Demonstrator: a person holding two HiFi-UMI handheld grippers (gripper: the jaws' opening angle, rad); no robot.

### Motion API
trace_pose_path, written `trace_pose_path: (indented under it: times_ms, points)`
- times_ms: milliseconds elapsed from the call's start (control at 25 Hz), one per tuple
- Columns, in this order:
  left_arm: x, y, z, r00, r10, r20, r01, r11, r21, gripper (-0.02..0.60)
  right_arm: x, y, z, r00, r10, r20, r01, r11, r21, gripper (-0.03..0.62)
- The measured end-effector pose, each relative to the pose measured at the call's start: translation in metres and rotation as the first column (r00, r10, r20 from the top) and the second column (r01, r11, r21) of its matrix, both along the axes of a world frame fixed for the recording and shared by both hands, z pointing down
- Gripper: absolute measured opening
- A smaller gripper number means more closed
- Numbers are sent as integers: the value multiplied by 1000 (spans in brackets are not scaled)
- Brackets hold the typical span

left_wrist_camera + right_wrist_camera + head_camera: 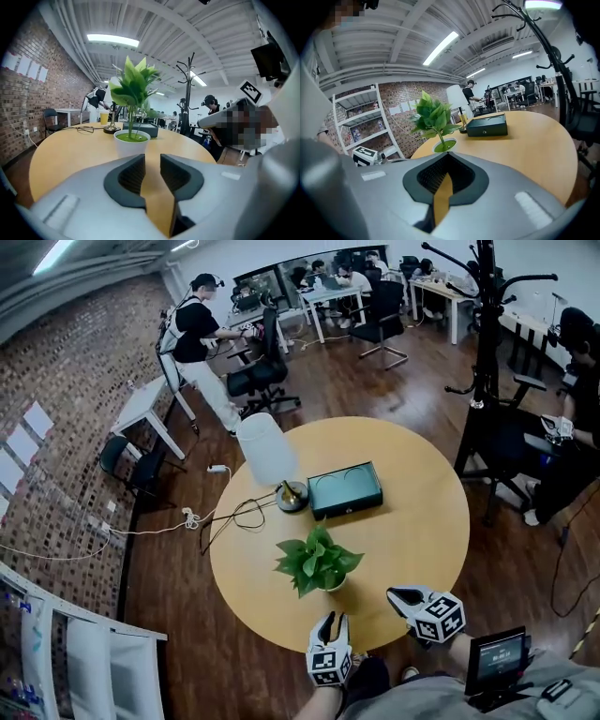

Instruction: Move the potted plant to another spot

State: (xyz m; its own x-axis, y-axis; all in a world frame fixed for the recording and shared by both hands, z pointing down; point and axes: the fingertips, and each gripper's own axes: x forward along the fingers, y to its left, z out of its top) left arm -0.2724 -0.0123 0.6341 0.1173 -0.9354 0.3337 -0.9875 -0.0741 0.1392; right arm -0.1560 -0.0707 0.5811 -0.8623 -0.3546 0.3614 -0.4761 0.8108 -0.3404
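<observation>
Potted plant (317, 562) untouched, near the table (412, 521) edge.
Left gripper (329, 620) nearly clenched, right gripper (403, 596) clenched, both empty; reopen, grasp the pot (132, 145) low, lift upright.

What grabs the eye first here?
The leafy potted plant stands by itself near the near edge of the round wooden table. The left gripper and right gripper sit just short of it at that edge, neither holding anything. Behind the plant, toward the table's middle, are a dark green box and a white-shaded lamp.
</observation>
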Motion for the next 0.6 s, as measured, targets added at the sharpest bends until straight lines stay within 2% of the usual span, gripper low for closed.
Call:
trace_pose_path:
  times_ms: [160,400,600]
  points:
    - [28,20,-17,1000,-21,16,21,999,50,4,29,24,0,999,-18,26,18,1000,16,0]
    - [76,56,-50,1000,-22,0,22,997,76,0,69,65,-11,998,-33,49,33,999,4,0]
    - [98,87,-57,1000,14,-25,-13,999,52,0,76,94,-11,996,-42,78,43,999,-13,0]
